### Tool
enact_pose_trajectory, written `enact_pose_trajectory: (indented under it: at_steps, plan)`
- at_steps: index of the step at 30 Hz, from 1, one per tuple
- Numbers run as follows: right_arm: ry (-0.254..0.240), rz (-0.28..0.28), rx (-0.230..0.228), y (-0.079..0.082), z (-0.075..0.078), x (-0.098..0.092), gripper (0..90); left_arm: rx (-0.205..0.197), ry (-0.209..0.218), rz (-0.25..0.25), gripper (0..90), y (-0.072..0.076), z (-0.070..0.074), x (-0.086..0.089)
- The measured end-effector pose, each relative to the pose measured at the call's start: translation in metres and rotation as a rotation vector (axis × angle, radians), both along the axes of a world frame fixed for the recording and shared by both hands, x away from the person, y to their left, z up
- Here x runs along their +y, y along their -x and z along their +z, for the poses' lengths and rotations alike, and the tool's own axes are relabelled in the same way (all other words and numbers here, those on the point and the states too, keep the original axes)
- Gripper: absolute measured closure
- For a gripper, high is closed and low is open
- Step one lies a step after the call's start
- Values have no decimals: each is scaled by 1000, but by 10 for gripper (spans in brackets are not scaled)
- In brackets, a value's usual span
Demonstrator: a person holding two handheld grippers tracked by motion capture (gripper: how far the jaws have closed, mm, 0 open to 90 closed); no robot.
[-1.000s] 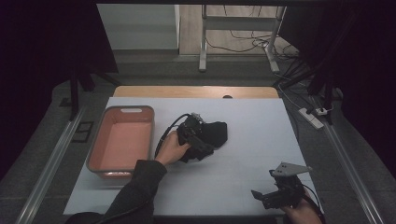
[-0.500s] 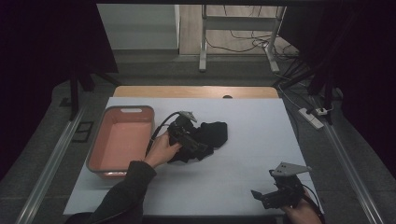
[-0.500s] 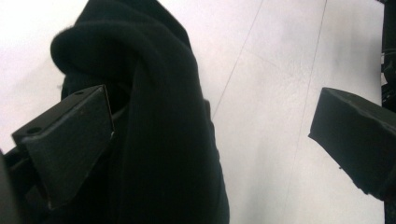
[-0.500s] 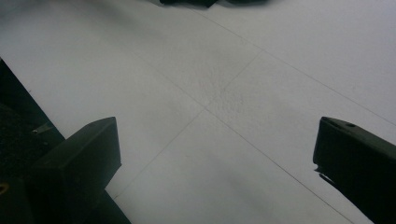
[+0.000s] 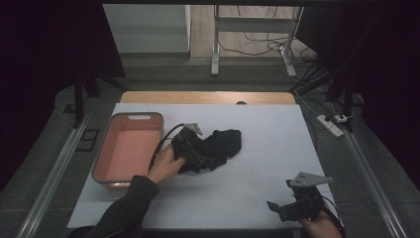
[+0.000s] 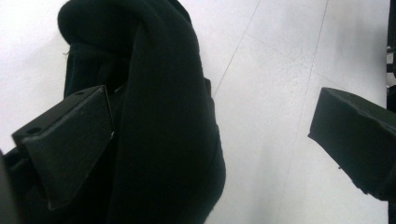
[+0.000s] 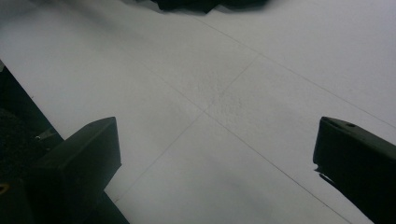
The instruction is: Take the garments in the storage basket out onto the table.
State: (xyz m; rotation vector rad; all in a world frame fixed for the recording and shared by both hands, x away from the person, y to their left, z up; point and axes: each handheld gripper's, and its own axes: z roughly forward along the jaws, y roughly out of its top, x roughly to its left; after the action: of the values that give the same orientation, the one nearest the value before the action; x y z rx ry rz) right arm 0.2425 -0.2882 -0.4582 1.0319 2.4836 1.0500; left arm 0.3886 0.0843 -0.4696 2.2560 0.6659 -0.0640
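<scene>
A crumpled black cloth (image 5: 225,142) lies on the white table (image 5: 267,129), just right of the pink tray. My left gripper (image 5: 197,151) sits at the cloth's left end, held by a hand in a dark sleeve. In the left gripper view the cloth (image 6: 159,112) rises between the wide-apart jaws and rests against the left one; the left gripper (image 6: 215,121) is open. My right gripper (image 5: 293,208) rests near the table's front right edge, far from the cloth. In its own view the right gripper (image 7: 217,140) is open over bare table, and the cloth (image 7: 187,4) shows at the top edge.
A pink tray (image 5: 148,119) with a grey rim stands on the left of the table with nothing in it. A wooden strip (image 5: 208,97) runs along the table's far edge. Metal rails flank both sides, and a power strip (image 5: 330,125) lies off the right side.
My left gripper and hand have shifted a little left and toward the front along the cloth. The right gripper has stayed still.
</scene>
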Motion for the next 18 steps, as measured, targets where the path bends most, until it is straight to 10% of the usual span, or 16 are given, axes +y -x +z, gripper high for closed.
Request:
enact_pose_trajectory:
  at_steps: [18]
  plan:
    - [-9, -6, 2, 0, 1, -1, 6, -30, 43, 33, 0, 15, 14, 10]
